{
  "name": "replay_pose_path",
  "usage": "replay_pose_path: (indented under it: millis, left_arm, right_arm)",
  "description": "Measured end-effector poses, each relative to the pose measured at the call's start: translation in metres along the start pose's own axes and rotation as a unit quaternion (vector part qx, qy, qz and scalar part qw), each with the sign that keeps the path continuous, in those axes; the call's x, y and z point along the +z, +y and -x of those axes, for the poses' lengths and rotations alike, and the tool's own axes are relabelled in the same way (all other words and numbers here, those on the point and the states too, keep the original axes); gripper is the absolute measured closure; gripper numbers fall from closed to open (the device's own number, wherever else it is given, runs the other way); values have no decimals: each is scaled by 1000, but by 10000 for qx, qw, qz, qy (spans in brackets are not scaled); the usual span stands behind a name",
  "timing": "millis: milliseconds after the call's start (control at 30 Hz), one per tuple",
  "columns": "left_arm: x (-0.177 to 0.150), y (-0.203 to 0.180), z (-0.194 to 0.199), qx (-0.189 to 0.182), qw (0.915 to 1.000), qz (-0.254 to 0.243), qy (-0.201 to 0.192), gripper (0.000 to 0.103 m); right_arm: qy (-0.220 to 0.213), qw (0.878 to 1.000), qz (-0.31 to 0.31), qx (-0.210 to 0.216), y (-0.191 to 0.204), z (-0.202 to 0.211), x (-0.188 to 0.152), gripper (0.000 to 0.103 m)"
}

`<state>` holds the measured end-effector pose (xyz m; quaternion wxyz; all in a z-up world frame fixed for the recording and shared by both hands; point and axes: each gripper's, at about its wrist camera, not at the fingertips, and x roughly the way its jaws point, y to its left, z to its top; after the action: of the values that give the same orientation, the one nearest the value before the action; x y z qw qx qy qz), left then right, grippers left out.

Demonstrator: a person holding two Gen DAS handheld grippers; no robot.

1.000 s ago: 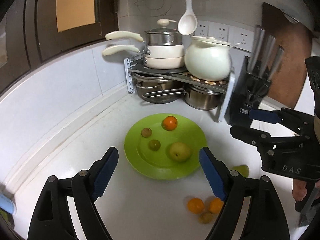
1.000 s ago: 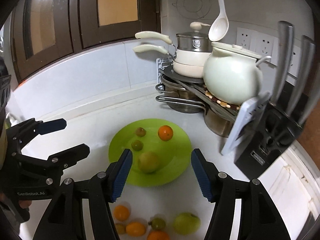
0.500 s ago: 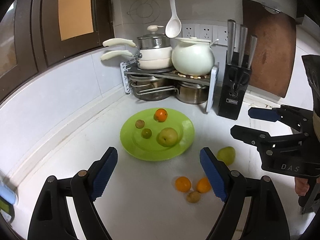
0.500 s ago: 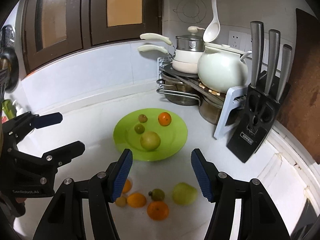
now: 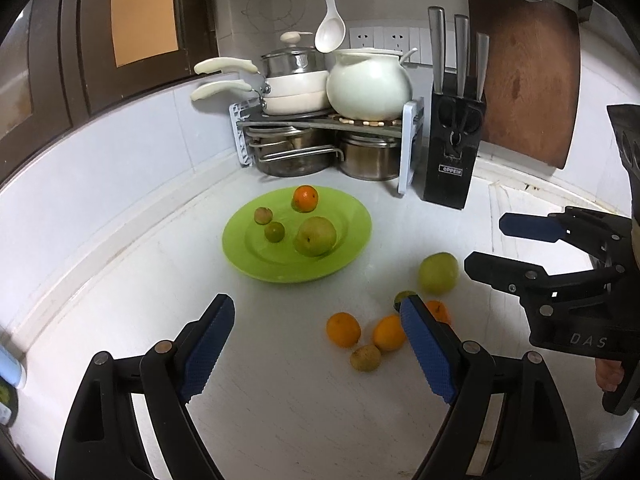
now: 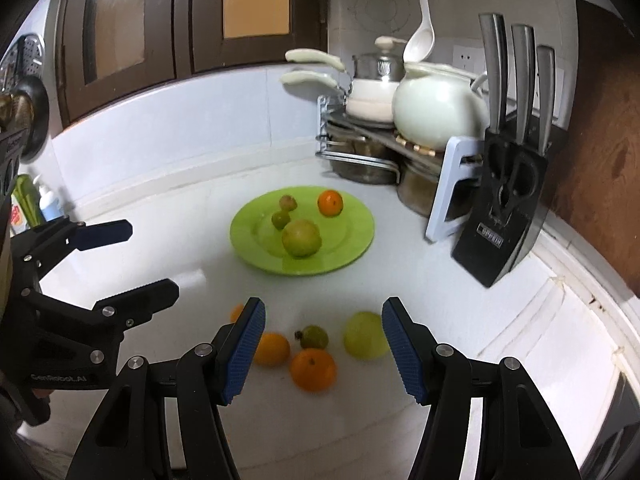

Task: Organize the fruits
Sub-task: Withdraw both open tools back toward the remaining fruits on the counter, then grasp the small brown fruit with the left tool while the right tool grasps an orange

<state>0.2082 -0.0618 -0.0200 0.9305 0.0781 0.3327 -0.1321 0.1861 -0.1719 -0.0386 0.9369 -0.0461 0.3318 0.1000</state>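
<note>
Each camera looks forward and down past its own tool; both views share the green plate (image 5: 352, 220) (image 6: 360, 220) ahead.

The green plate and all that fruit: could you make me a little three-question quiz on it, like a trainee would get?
1. How many fruits lie on the green plate?
2. True or false: the left claw is gripping an orange.
3. Which stands closest to the knife block: (a) the wooden cutting board, (b) the soap bottle, (c) the loose fruit on the counter?

Key
1. Four: one orange, one big green fruit and two small greenish ones.
2. False. Both the left claw and the right claw are open and empty, above the loose fruit.
3. (a)
</note>
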Motion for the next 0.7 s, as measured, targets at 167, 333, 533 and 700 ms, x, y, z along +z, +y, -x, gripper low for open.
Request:
replay_pose_path:
  millis: [167,333,533,700]
  left_arm:
    - [-18,-7,-10,-134,9998,-128,113,18]
    - [-31,-14,-19,-208,9992,-318,148,18]
    - [-39,-19,-36,-307,9978,-485,319,27]
    - [-44,-22,-50,-389,9967,-532,476,37]
  right_arm:
    - [129,9998,142,-41,2,-6,-11,41]
    - [346,9989,317,25,6,-17,-23,41]
    - [614,9973,360,160,7,-34,-34,41]
    - [774,9959,427,209,7,-47,-39,42]
